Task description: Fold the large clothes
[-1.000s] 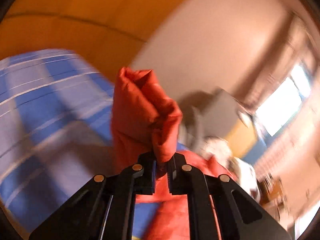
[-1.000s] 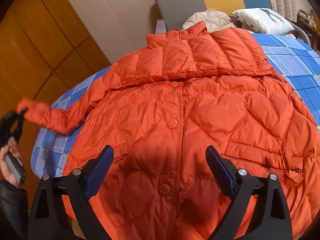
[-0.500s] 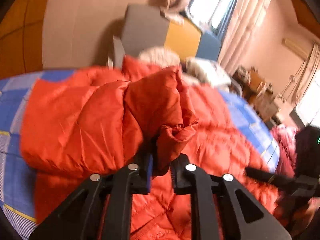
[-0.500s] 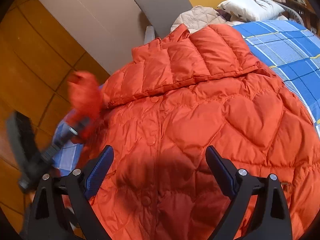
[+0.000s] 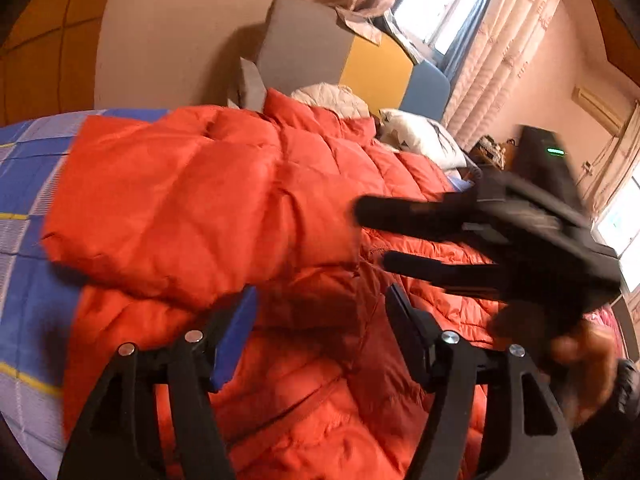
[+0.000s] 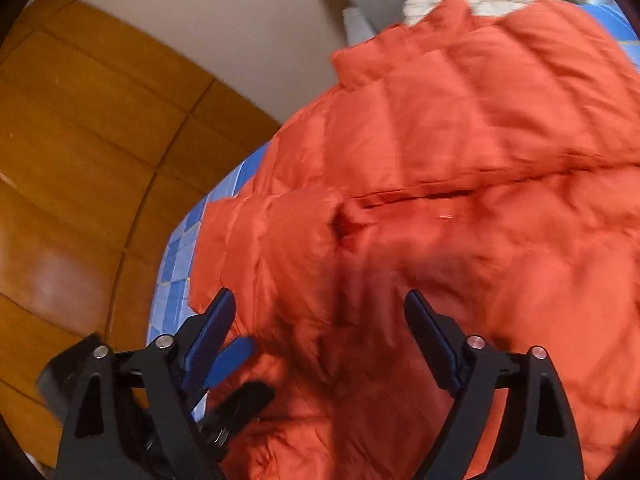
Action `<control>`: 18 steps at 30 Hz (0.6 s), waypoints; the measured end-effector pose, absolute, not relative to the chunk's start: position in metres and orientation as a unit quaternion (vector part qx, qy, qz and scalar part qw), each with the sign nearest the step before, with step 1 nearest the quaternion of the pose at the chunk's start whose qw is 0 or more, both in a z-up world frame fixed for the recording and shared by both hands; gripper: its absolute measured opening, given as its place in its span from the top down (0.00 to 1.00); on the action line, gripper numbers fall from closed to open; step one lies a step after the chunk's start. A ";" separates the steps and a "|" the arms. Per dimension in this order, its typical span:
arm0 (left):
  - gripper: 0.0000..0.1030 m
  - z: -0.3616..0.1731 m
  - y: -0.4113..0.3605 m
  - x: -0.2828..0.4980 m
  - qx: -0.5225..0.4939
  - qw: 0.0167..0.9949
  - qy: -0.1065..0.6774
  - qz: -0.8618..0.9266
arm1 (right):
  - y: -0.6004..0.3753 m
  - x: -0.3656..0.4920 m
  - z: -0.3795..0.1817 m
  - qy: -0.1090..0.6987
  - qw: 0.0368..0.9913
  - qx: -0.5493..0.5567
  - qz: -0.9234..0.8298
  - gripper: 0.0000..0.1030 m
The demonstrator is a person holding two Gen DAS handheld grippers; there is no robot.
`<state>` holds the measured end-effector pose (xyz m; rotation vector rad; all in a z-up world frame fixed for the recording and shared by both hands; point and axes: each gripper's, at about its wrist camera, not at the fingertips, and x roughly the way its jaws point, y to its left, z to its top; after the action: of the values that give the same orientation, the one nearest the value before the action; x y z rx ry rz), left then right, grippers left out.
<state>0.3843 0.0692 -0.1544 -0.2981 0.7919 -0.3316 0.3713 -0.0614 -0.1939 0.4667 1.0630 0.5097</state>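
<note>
A large orange puffer jacket (image 5: 328, 184) lies front up on a blue checked bed (image 5: 24, 184). Its left sleeve (image 5: 180, 208) is folded across the chest. My left gripper (image 5: 320, 320) is open and empty just above the jacket's front, near the sleeve's cuff. My right gripper (image 5: 372, 236) shows in the left wrist view as open black fingers reaching over the jacket's middle. In the right wrist view the right gripper (image 6: 320, 328) is open over the folded sleeve (image 6: 272, 248) and the jacket (image 6: 480, 160). The left gripper's blue pad (image 6: 230, 360) shows at lower left.
A grey, yellow and blue headboard (image 5: 360, 60) stands behind the bed, with a beige garment (image 5: 332, 98) and a white pillow (image 5: 424, 138) by it. A wooden wall panel (image 6: 80, 160) runs along the bed's left side. Curtains and a window (image 5: 480, 20) are at the back right.
My left gripper carried the sleeve from the bed's edge over the jacket's chest, then opened and let it go. My right gripper moved left over the jacket toward the folded sleeve.
</note>
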 end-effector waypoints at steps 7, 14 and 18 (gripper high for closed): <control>0.35 -0.168 0.114 0.366 -0.157 0.907 0.379 -0.095 | -0.020 0.370 -0.187 0.483 0.835 0.137 0.227 0.82; 0.35 -0.184 0.140 0.377 -0.175 0.902 0.393 -0.036 | -0.050 0.367 -0.121 0.386 0.890 0.127 0.207 0.88; 0.34 -0.185 0.150 0.388 -0.175 0.897 0.405 0.000 | -0.082 0.384 -0.099 0.356 0.907 0.140 0.178 0.88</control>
<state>0.3879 0.1498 -0.1850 -0.3617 0.8396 0.0004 0.3838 -0.0822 -0.0990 0.2883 0.7345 0.3679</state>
